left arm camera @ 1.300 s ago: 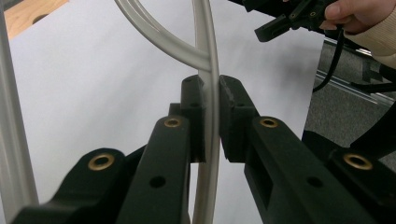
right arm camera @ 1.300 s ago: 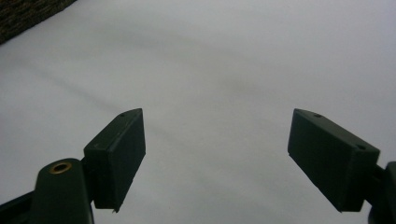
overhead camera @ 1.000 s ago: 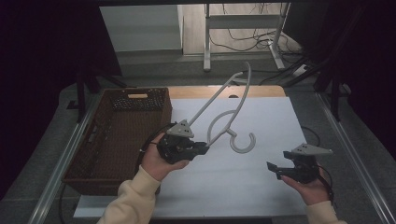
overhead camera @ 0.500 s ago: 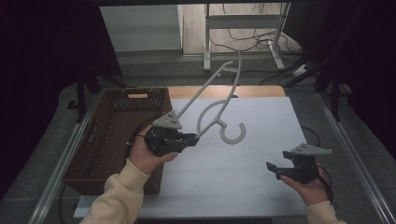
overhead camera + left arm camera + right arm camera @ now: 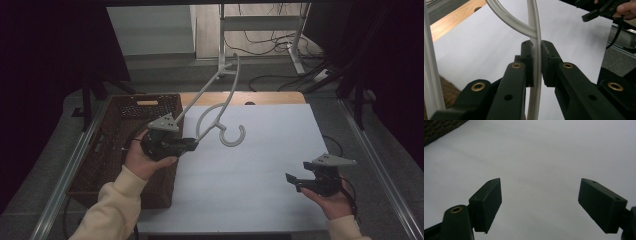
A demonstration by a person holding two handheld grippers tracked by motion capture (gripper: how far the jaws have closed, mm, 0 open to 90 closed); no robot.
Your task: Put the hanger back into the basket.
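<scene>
- I'm working in what looks like a lab or recording studio, not a home.
- Black curtains (image 5: 45, 75) hang around my worktop (image 5: 250, 180), which is covered in plain white.
- Loose cables (image 5: 265, 35) trail over the floor beyond its far edge, by a metal stand (image 5: 260, 25).

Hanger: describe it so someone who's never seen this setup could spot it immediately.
Start at the white table top, with the dark wicker basket at its left edge. Just right of the basket, the left gripper is shut on a pale grey plastic hanger, lifted off the table. It is the one light, curved thing there, its open hook hanging lowest.
</scene>
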